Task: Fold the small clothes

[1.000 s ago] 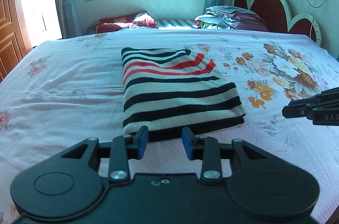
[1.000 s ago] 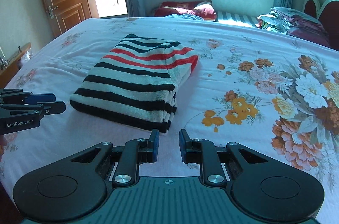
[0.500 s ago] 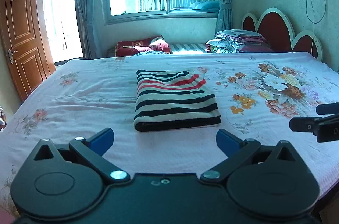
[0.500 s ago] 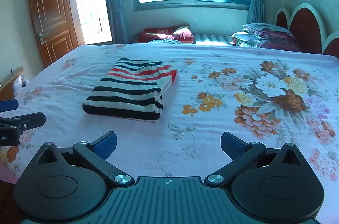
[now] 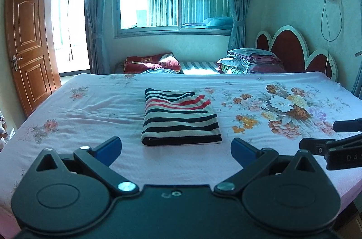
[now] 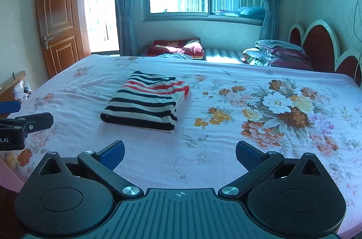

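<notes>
A folded striped sweater (image 5: 181, 118), black, white and red, lies flat in the middle of the pink flowered bed (image 5: 90, 107). My left gripper (image 5: 176, 148) hangs open above the bed's near side, short of the sweater, with nothing between its blue pads. The right wrist view shows the same sweater (image 6: 147, 101) to the left of centre. My right gripper (image 6: 179, 153) is open too, wide and empty, back from the sweater. Each gripper shows at the edge of the other's view: the right one (image 5: 334, 144), the left one (image 6: 20, 123).
A pile of folded bedding (image 5: 251, 60) sits at the headboard (image 5: 294, 49). A red cushion (image 5: 151, 62) lies on a bench under the window. A wooden door (image 5: 27, 46) stands open at the left. A wooden stand (image 6: 11, 83) is beside the bed.
Both grippers went from nearly shut to wide open. Both have pulled back and risen from the sweater's near edge. The sweater lies still and looks smaller in both views.
</notes>
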The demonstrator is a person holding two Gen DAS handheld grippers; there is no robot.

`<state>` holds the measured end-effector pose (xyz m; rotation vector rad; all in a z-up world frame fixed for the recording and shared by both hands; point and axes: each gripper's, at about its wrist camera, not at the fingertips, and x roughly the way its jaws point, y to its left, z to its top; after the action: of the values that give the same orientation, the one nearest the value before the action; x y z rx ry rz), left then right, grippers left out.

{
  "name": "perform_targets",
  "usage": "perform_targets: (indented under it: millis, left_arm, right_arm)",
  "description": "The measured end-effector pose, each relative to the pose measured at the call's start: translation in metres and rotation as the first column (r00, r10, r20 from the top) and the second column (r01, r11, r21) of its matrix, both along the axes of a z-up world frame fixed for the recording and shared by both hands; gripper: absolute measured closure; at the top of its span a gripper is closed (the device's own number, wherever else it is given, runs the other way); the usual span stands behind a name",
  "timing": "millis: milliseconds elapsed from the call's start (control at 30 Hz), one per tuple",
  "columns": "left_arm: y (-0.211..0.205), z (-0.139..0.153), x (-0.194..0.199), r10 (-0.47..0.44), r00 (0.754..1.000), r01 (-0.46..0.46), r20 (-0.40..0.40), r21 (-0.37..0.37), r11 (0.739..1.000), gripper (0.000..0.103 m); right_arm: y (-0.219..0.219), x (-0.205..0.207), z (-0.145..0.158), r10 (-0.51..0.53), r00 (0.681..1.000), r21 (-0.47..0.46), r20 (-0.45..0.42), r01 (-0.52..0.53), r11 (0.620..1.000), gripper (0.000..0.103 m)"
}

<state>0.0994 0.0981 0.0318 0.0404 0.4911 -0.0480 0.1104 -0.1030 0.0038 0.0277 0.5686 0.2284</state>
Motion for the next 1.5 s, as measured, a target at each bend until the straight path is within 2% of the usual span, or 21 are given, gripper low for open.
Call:
perform_targets:
  millis: [300, 467, 867, 1500]
  left_arm:
    - [0.009, 0.009, -0.029, 0.022, 1.000, -0.022, 0.009, -0.035, 0.999, 0.000]
    - [0.013, 0.009, -0.032, 0.029, 1.000, -0.029, 0.011, -0.044, 0.999, 0.000]
    - [0.009, 0.015, -0.040, 0.014, 0.999, -0.013, 0.042, -0.035, 0.999, 0.000]
    - [0.008, 0.019, -0.036, -0.011, 0.999, 0.012, 0.052, -0.024, 1.000, 0.000]
  right_arm:
    - [-0.010, -0.029, 0.012, -0.022, 0.999, -0.014, 0.034, 0.023, 1.000, 0.000]
    - [-0.011, -0.043, 0.014, -0.032, 0.999, -0.002, 0.035, 0.032, 0.999, 0.000]
    - [-0.001, -0.047, 0.027, -0.013, 0.997, 0.004, 0.074, 0.012, 1.000, 0.000]
    - [-0.007, -0.048, 0.027, -0.028, 0.997, 0.014, 0.073, 0.027, 1.000, 0.000]
